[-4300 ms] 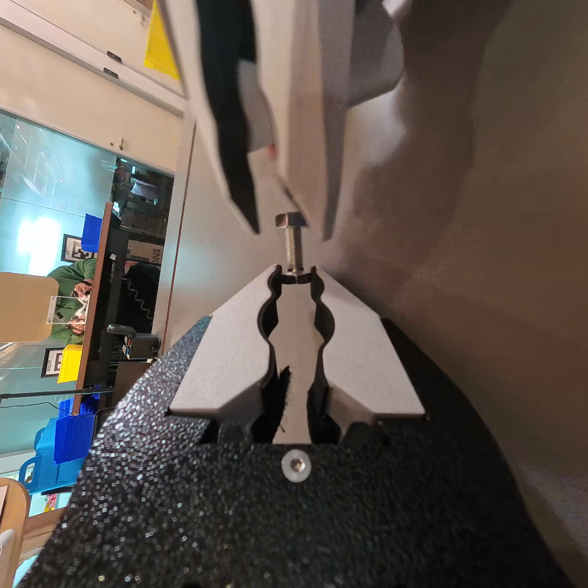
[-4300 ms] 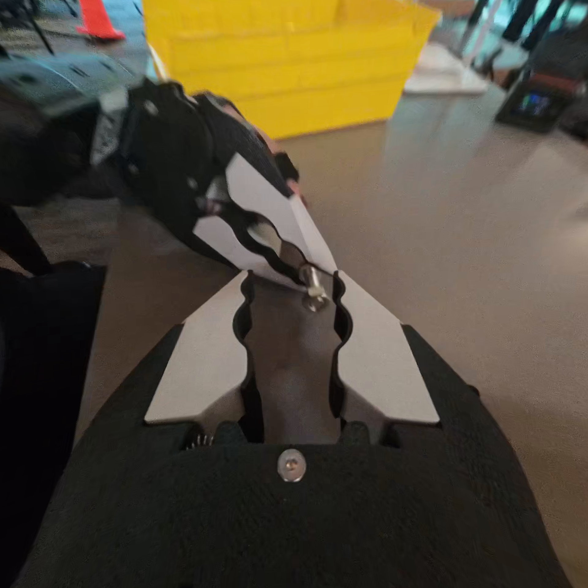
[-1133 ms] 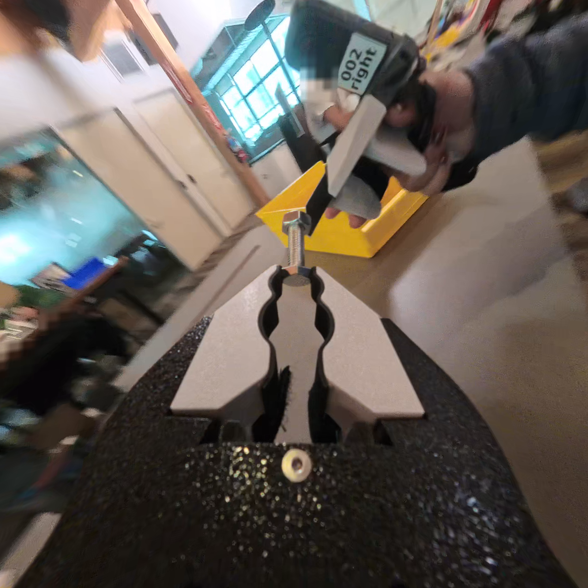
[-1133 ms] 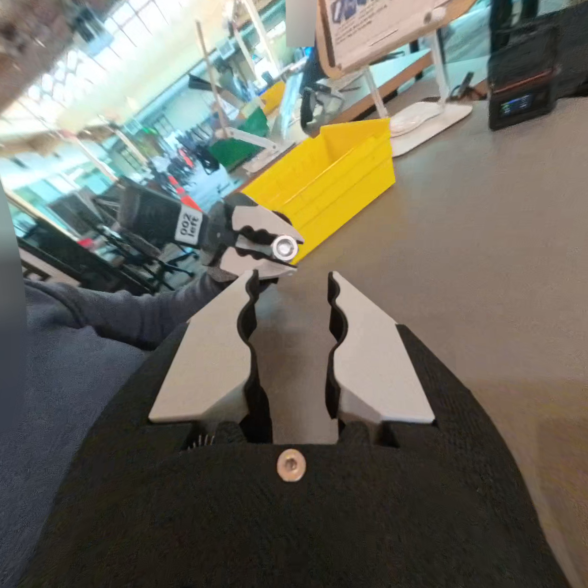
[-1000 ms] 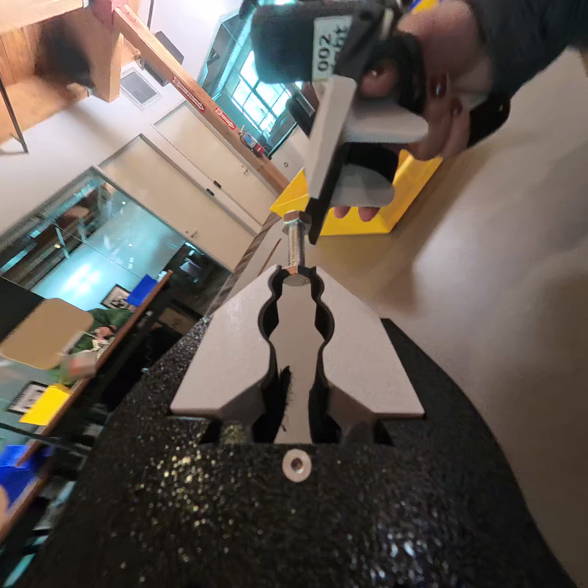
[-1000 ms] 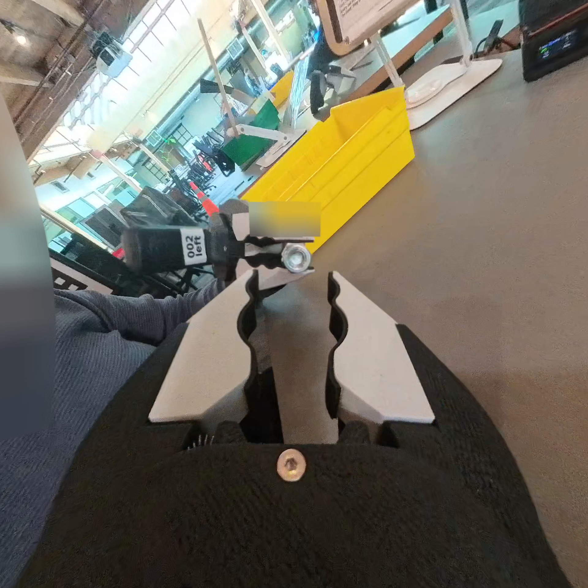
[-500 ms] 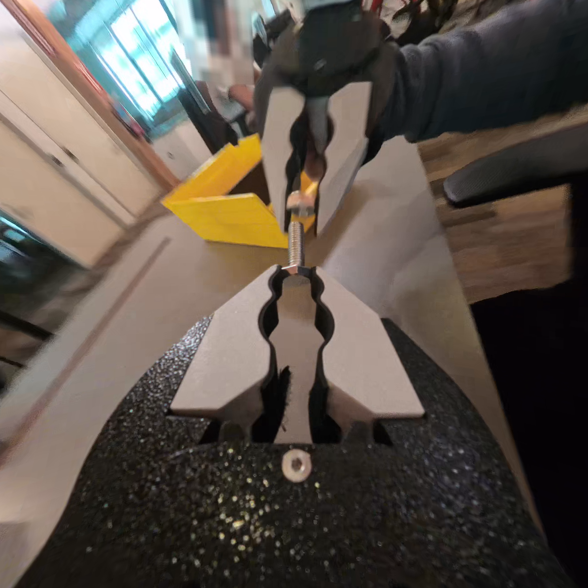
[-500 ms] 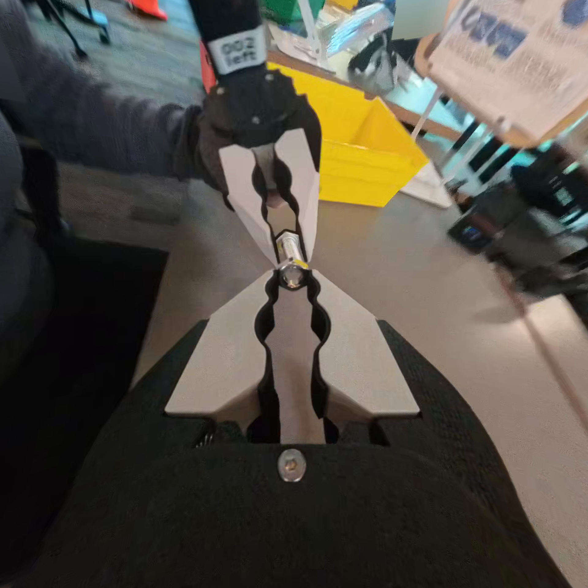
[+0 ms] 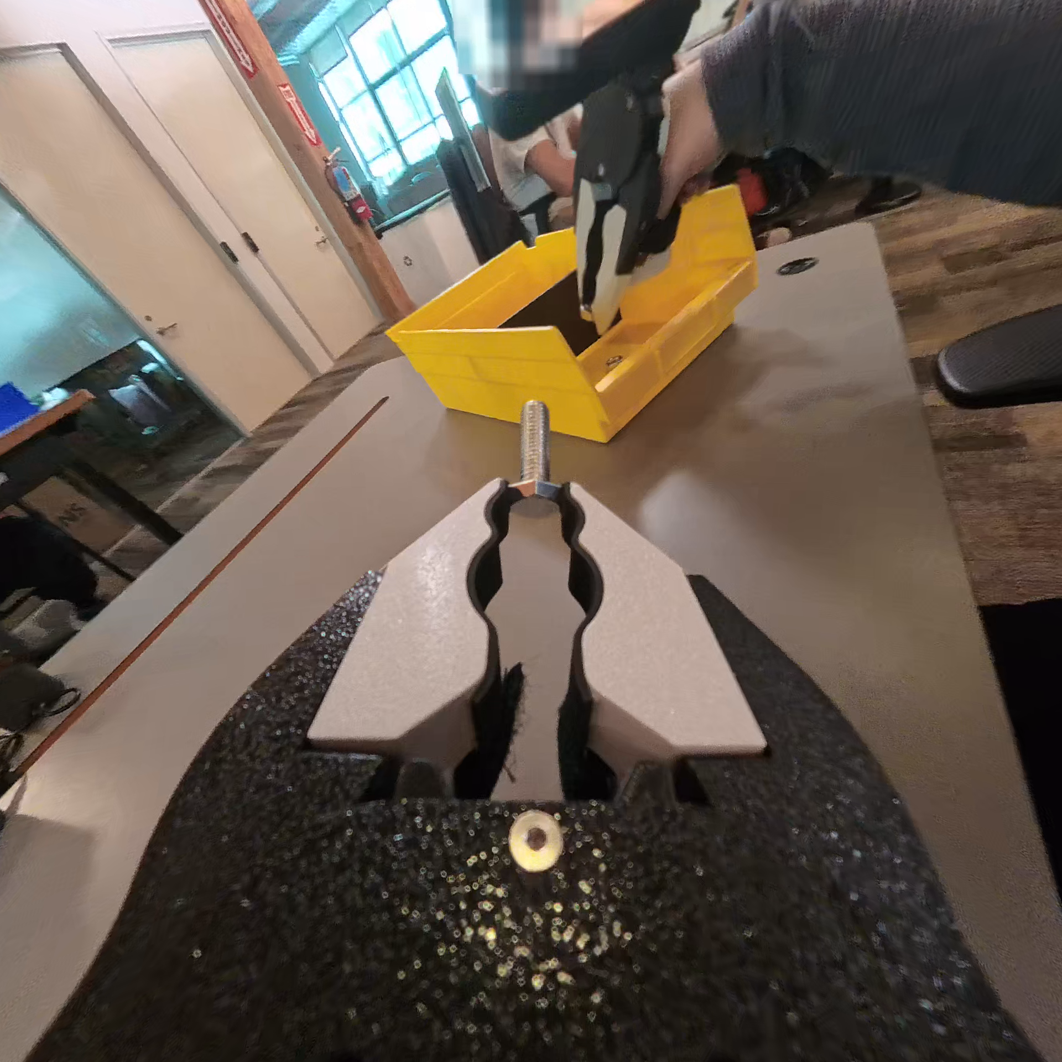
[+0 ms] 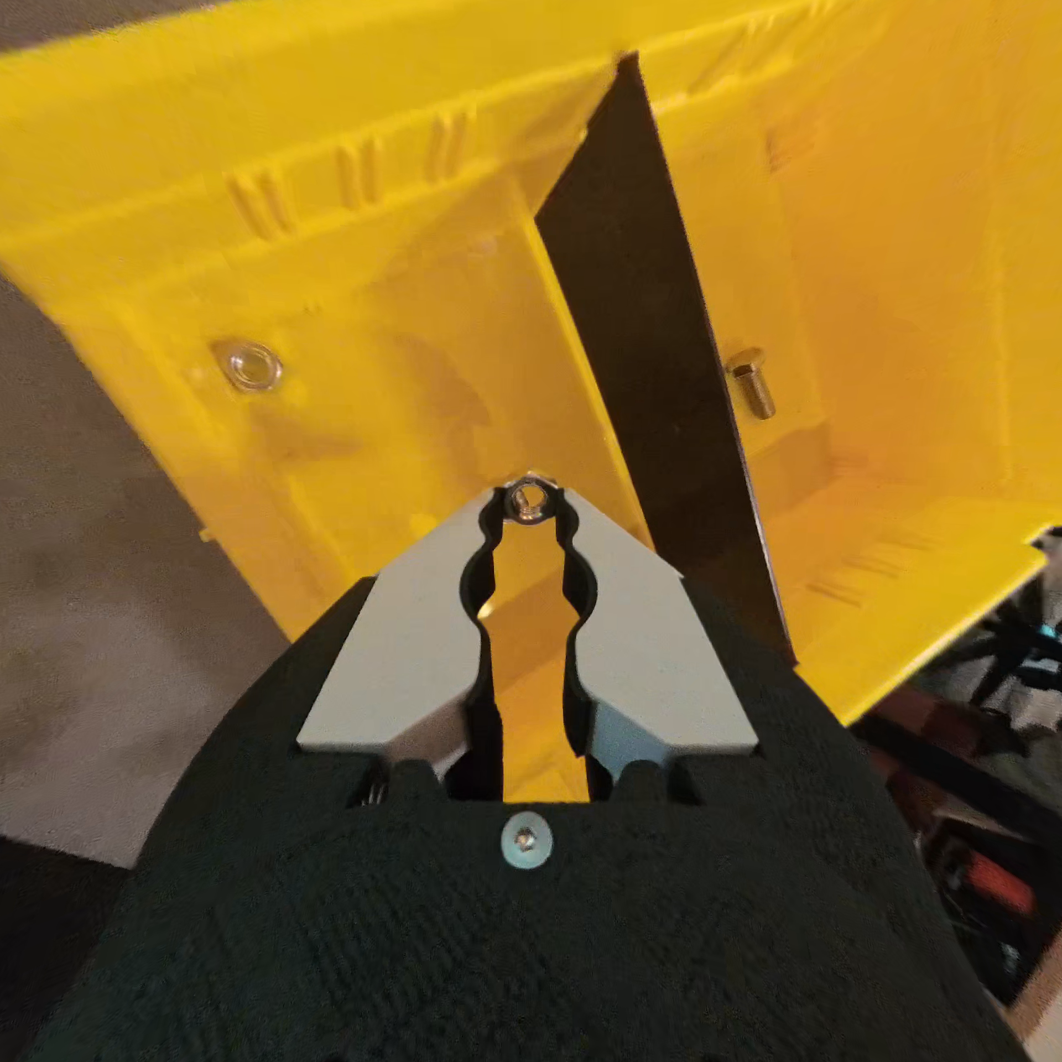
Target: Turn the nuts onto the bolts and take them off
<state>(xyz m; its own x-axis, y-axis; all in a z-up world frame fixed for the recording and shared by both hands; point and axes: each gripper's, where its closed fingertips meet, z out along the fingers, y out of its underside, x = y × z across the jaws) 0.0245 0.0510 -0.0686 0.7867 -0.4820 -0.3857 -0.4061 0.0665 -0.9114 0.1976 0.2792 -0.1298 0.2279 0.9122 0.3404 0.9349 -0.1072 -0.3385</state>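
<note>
My left gripper (image 9: 534,493) is shut on the hex head of a steel bolt (image 9: 534,439); its bare threaded shank points forward above the table. My right gripper (image 10: 530,499) is shut on a steel nut (image 10: 527,506) and hangs over the nearer compartment of a yellow bin (image 10: 402,189). In the left wrist view the right gripper (image 9: 597,316) points down into that bin (image 9: 506,373), held by a hand in a grey sleeve. A second nut (image 10: 253,365) lies in the near compartment and a second bolt (image 10: 750,382) lies beyond the dark divider (image 10: 649,322).
The bin stands at the far end of a grey-brown table (image 9: 776,488). A black chair armrest (image 9: 1005,362) lies off the table's right edge. Doors, desks and a person are in the room beyond. Left tips to right tips: about 30 cm.
The right gripper has pulled the nut off the bolt's tip and carried it away over the yellow bin. The left gripper still holds the bolt, now bare.
</note>
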